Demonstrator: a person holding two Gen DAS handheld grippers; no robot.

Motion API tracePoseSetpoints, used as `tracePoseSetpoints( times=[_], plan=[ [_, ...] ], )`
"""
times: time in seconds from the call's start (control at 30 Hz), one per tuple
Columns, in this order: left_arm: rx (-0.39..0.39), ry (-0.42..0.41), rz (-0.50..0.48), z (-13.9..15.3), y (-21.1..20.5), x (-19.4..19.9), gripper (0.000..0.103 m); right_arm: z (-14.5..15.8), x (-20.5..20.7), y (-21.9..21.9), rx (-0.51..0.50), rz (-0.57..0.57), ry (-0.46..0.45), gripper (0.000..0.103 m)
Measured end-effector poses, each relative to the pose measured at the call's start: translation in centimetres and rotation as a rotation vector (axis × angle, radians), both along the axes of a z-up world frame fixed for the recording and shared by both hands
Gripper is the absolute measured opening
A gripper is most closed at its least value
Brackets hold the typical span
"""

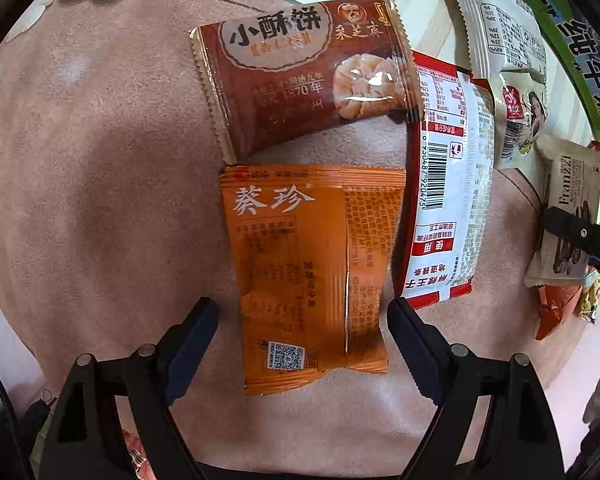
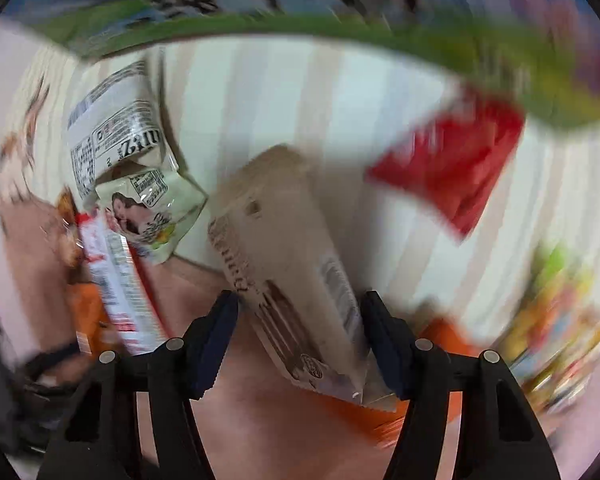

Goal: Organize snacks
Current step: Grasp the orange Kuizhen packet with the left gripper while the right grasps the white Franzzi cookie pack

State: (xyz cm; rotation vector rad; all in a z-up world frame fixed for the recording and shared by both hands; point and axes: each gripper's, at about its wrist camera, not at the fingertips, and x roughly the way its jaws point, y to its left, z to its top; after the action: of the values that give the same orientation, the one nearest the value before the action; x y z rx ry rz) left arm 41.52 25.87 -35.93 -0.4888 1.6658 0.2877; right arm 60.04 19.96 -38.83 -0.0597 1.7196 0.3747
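Left gripper [image 1: 302, 326], jaws wide, straddles an orange packet [image 1: 308, 276] lying flat, printed back up. Brown packet [image 1: 300, 76] at 12 o'clock. Right gripper [image 2: 300, 344] jaws hold a beige wafer packet [image 2: 288, 272], tilted, blurred.

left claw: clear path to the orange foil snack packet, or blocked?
Probably yes. The left claw is open with its fingers either side of the orange foil snack packet, which lies flat on the pink mat. Nothing lies on top; the red-and-white packet sits close beside it.

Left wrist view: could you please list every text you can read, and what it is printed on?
"小酥饼", "1870年": brown packet.
"葵珍": orange packet.
Barcode digits "6 930487 920475": red and white packet.
"Franzzi": beige packet.
"纯牛奶": green carton.
Fine print: too small.
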Motion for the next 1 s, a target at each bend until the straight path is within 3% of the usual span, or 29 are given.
tracePoseSetpoints(
  times=[0.07, 0.13, 0.27, 0.43, 0.53, 0.6, 0.7, 0.8, 1.0],
  plan=[
    [0.009, 0.0, 0.001, 0.1, 0.2, -0.1, 0.086, 0.5, -0.4, 0.1, -0.047, 0.037, -0.062, 0.071],
    [0.018, 0.002, -0.002, 0.0, 0.0, 0.0, 0.086, 1.3, -1.0, 1.0, -0.132, 0.124, -0.164, 0.086],
    [0.033, 0.008, -0.005, -0.5, -0.5, 0.1, 0.086, 2.0, -1.9, 3.2, -0.172, 0.196, -0.235, 0.087],
    [0.046, -0.002, 0.0, -0.8, -0.7, 0.2, 0.086, 1.1, -1.9, 5.1, -0.186, 0.213, -0.219, 0.087],
    [0.064, -0.014, 0.001, -0.7, -0.7, 0.6, 0.076, 0.3, -1.7, 5.8, -0.21, 0.227, -0.208, 0.087],
    [0.066, -0.02, 0.003, -0.4, -0.6, 0.7, 0.061, -0.3, -1.9, 6.1, -0.218, 0.229, -0.197, 0.087],
    [0.068, -0.026, 0.009, -0.2, -0.4, 0.8, 0.056, -0.5, -2.6, 6.9, -0.224, 0.224, -0.196, 0.085],
    [0.07, -0.033, 0.01, -0.1, -0.5, 0.7, 0.054, -1.4, -3.3, 7.5, -0.219, 0.215, -0.184, 0.071],
    [0.074, -0.038, 0.011, 0.0, -0.4, 0.6, 0.053, -1.0, -1.0, 5.1, -0.23, 0.213, -0.166, 0.067]
  ],
)
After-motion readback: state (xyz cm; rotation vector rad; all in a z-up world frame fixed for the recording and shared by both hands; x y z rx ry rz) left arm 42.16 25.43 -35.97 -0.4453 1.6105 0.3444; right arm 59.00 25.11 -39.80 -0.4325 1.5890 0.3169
